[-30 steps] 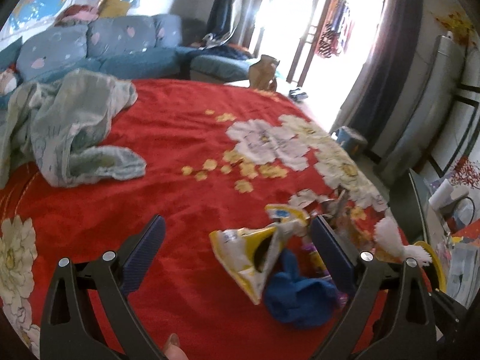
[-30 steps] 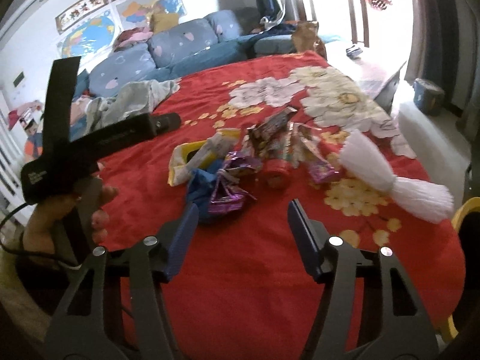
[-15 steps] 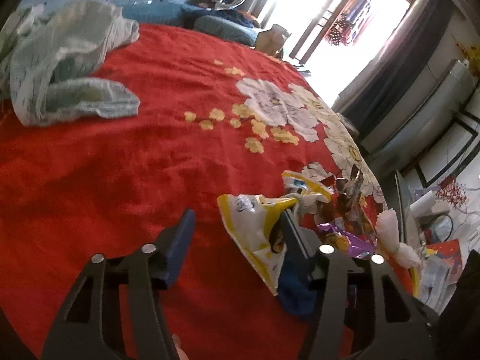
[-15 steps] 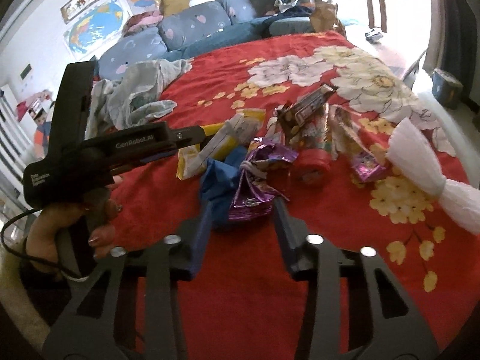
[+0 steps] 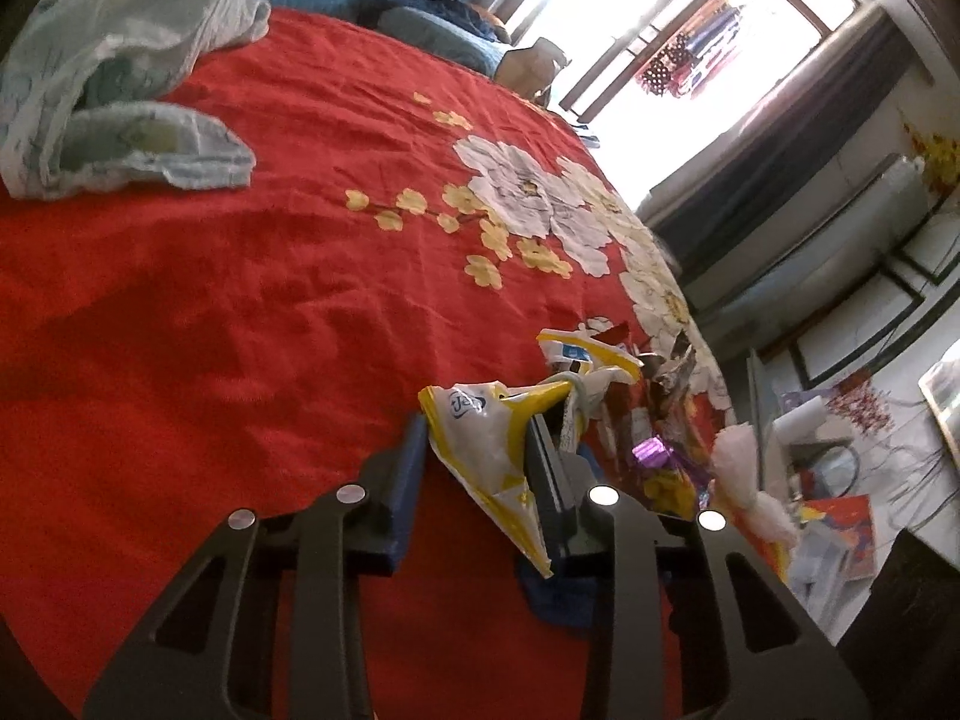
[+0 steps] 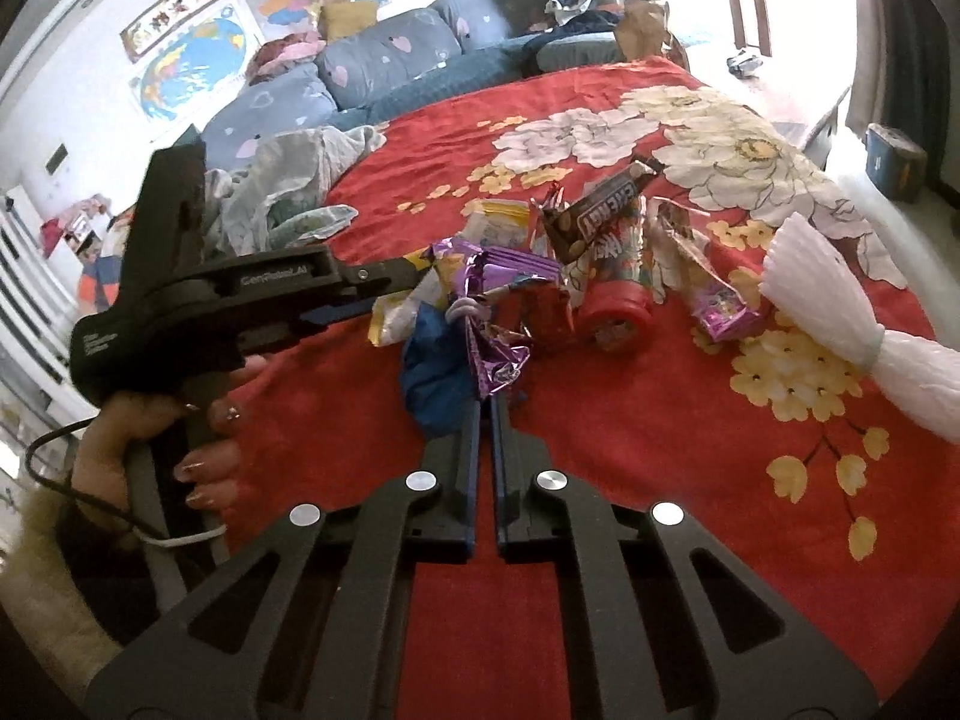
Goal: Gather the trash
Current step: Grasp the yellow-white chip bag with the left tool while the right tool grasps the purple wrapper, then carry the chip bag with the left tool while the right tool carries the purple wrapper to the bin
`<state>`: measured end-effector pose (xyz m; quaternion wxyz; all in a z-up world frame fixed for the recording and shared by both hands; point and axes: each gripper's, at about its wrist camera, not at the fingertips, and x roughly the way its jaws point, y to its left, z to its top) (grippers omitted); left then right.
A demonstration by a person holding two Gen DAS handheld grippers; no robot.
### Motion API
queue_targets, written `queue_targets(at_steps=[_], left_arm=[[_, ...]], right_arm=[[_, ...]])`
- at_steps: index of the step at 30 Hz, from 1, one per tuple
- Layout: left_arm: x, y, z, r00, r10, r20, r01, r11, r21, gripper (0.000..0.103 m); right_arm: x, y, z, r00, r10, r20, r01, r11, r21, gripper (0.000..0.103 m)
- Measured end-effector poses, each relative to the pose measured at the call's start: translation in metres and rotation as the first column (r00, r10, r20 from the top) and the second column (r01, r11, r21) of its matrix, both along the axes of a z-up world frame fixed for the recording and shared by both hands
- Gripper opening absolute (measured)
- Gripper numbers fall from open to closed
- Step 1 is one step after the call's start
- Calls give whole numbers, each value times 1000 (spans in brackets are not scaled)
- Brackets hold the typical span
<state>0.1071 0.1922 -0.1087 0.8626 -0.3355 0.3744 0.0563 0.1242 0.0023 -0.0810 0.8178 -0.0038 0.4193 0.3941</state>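
Observation:
A pile of wrappers lies on the red flowered cloth (image 6: 630, 438). My left gripper (image 5: 480, 450) has its jaws narrowed around a yellow and white snack bag (image 5: 486, 444), which also shows in the right wrist view (image 6: 396, 312). My right gripper (image 6: 485, 405) is shut on a crumpled purple foil wrapper (image 6: 495, 354), beside a blue crumpled piece (image 6: 435, 381). A brown candy bar wrapper (image 6: 603, 216), a red-ended tube (image 6: 615, 315) and a small purple packet (image 6: 717, 309) lie further back.
A white plastic tuft (image 6: 840, 318) lies at the right of the cloth. A pale green garment (image 5: 114, 84) lies at the far left. A blue sofa (image 6: 360, 78) stands behind. Clutter (image 5: 828, 516) sits beyond the cloth's right edge.
Both grippers moved in toward the pile and closed. The left jaws narrowed around the yellow bag. The right jaws shut on the purple foil wrapper.

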Motion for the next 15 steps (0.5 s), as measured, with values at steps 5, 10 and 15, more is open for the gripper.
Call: queue_targets(at_steps=[5, 10, 15], left_arm=[[1, 2, -6, 1000, -3, -4, 3, 999, -54, 33], [1, -3, -2, 1000, -4, 7, 4, 1000, -23, 15], [-3, -16, 23, 998, -23, 53, 18, 996, 90, 12]], right_arm=[[-3, -4, 6, 1000, -5, 16, 4, 1000, 13, 1], [-4, -11, 10, 1000, -22, 19, 22, 999, 24, 1], [-3, -24, 16, 998, -54, 26, 53, 998, 45, 1]])
